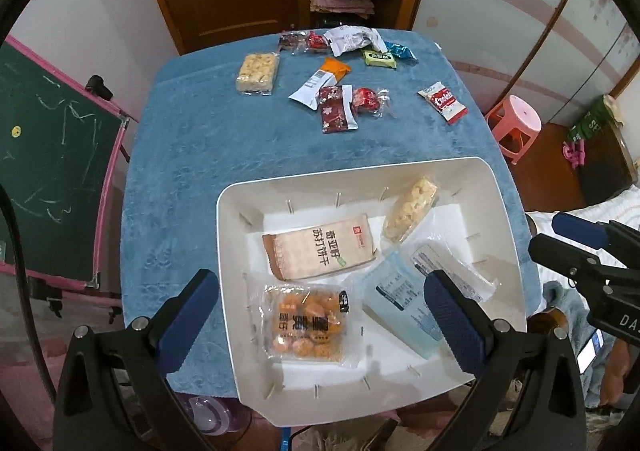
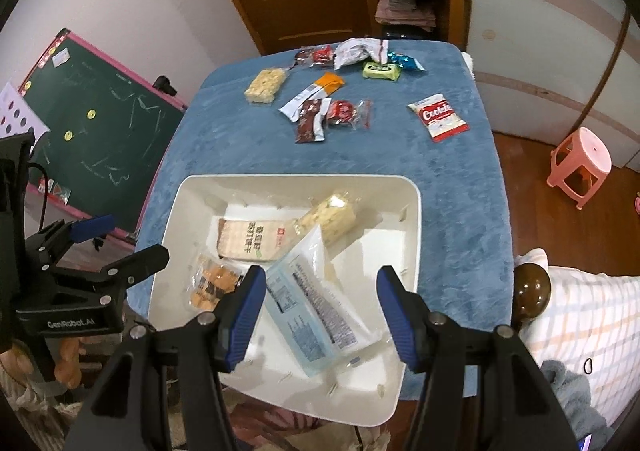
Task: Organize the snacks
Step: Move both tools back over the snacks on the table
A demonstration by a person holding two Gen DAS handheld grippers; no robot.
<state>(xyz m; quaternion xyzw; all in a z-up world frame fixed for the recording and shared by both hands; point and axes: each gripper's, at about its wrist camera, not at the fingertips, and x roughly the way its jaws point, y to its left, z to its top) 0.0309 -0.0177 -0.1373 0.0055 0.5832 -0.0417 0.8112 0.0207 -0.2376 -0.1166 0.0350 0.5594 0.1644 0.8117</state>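
A white bin sits at the near edge of the blue-covered table. It holds a beige cracker pack, an orange snack pack, a rice-crisp bar and a pale blue pack. My left gripper is open and empty above the bin's near side. My right gripper is open and empty above the blue pack. Loose snacks lie at the far end: a second rice-crisp bar, a Cookie pack, and red packets.
More wrappers cluster at the table's far edge. A green chalkboard stands left of the table. A pink stool stands to the right. A wooden door and shelf are behind. A bed lies near right.
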